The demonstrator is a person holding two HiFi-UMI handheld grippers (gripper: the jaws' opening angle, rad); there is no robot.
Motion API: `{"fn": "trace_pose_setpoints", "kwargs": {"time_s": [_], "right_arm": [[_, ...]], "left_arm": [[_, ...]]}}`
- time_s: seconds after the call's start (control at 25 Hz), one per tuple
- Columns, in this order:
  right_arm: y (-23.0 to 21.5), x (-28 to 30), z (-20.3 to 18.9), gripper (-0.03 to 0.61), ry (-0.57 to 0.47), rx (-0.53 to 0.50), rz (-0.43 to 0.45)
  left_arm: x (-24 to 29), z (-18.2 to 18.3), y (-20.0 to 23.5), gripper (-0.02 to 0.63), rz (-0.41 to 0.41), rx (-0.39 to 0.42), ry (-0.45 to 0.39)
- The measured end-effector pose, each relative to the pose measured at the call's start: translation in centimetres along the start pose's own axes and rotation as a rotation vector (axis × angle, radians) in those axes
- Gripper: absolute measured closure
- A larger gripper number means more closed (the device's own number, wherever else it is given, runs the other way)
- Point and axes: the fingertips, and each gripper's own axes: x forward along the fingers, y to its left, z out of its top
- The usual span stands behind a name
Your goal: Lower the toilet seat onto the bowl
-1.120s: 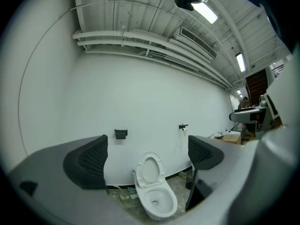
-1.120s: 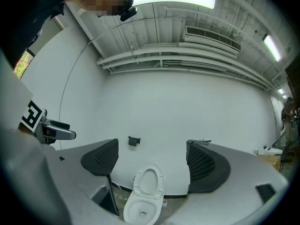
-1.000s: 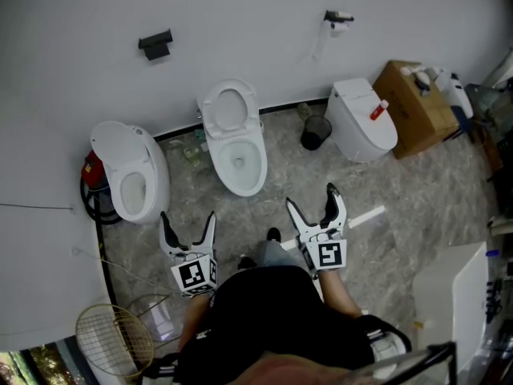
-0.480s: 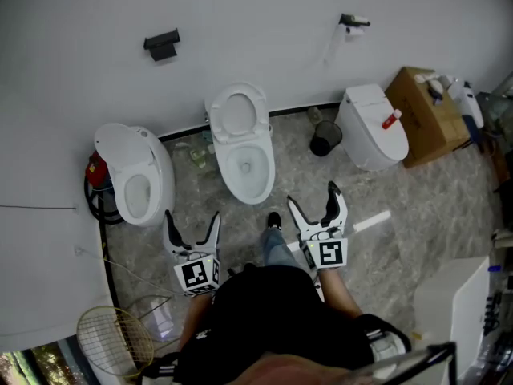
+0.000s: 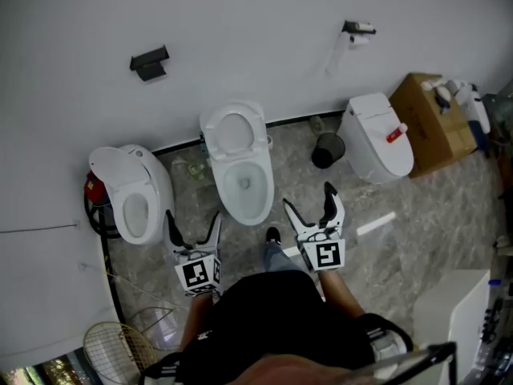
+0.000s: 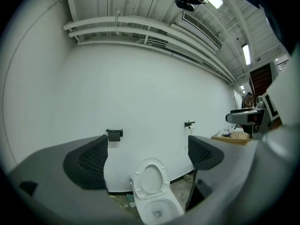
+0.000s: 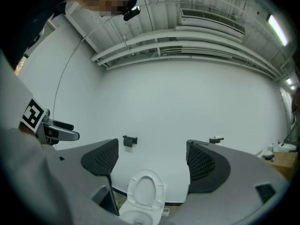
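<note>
**A:** Toilets in the head view: which one is the task's?

**B:** The middle one of three along the far wall. Its toilet seat point(image 5: 233, 130) stands raised against the wall, and the bowl point(image 5: 245, 188) lies open on its near side. An open second toilet point(image 5: 132, 192) sits to the left. A closed toilet point(image 5: 380, 137) sits to the right, beside a cardboard box point(image 5: 431, 119). A black bin point(image 5: 327, 151) stands between the middle and right toilets.

**A:** And the grippers there?

**B:** Both are held close to the person, on the near side of the bowl, touching nothing. The left gripper point(image 5: 192, 217) is near and left of the bowl. The right gripper point(image 5: 308, 198) is just near and right of it.

**A:** Left gripper view?

**B:** The jaws are spread wide, with nothing between the pads point(image 6: 89, 161). Through the gap the raised seat point(image 6: 151, 179) and the bowl point(image 6: 157, 212) below it show, well apart from the jaws. A black bracket point(image 6: 114, 134) hangs on the wall to the upper left, and a paper holder point(image 6: 189, 124) to the upper right.

**A:** Right gripper view?

**B:** Much the same: the jaws are wide apart and empty. The upright seat point(image 7: 145, 191) shows low between them, far off. The bracket point(image 7: 130, 140) and the holder point(image 7: 215, 139) are on the wall above it. The left gripper's marker cube point(image 7: 33, 114) shows at the left edge.
</note>
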Motion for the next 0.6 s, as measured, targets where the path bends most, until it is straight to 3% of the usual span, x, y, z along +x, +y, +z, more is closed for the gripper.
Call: {"fn": "trace_pose_setpoints", "kwargs": {"time_s": [0.2,0.6], "right_arm": [[-3.0,4.6,-0.6,0.138,0.012,0.019,0.043],[-7.0,9.9,-2.9,0.138,0.04,0.073,0.112]], "left_arm": [[5.2,1.1,-1.3,0.095,0.022,0.005,0.006],[12.2,-0.2,-3.6,0.095,0.053,0.012,0.07]]}}
